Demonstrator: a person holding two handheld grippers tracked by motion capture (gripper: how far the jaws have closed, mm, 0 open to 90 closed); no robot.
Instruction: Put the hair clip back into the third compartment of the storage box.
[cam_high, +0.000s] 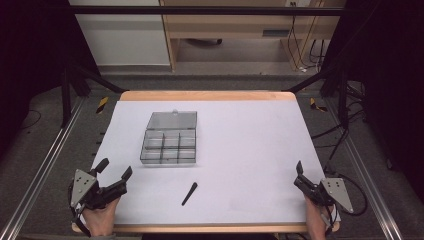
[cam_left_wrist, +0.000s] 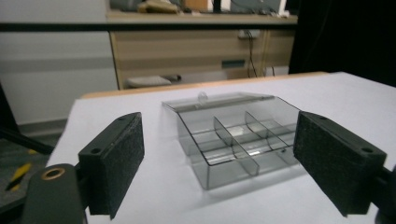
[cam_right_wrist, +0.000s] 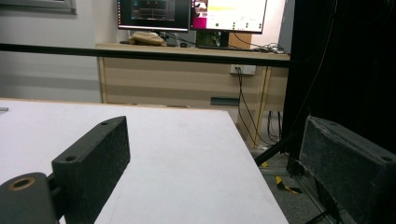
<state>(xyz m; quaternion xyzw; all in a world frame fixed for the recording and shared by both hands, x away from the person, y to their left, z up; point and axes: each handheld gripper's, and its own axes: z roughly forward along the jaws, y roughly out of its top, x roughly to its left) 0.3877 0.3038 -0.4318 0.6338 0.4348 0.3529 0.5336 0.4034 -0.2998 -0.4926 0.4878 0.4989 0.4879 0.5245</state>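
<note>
- A clear box (cam_high: 169, 138) sits on the white table (cam_high: 250, 150), left of centre and toward the far half. Its lid is swung open and lies flat on the far side, so the whole thing runs long from near to far, with the hinge across the middle.
- The near part of the box is split by dividers into small compartments in a grid; they look empty, though the clear walls make that hard to be sure of.
- In the left gripper view the box (cam_left_wrist: 238, 137) lies straight ahead between the jaws, lid side away.
- A thin black stick (cam_high: 189, 193) lies on the table near the front edge, well apart from the box and just right of it. It slants, its far end pointing to the right and away.
- The left gripper (cam_high: 115, 170) is at the near left corner, jaws spread wide, gripping nothing, aimed toward the box.
- The right gripper (cam_high: 300, 175) is at the near right edge; in its own view the jaws stand wide apart over bare table.
</note>
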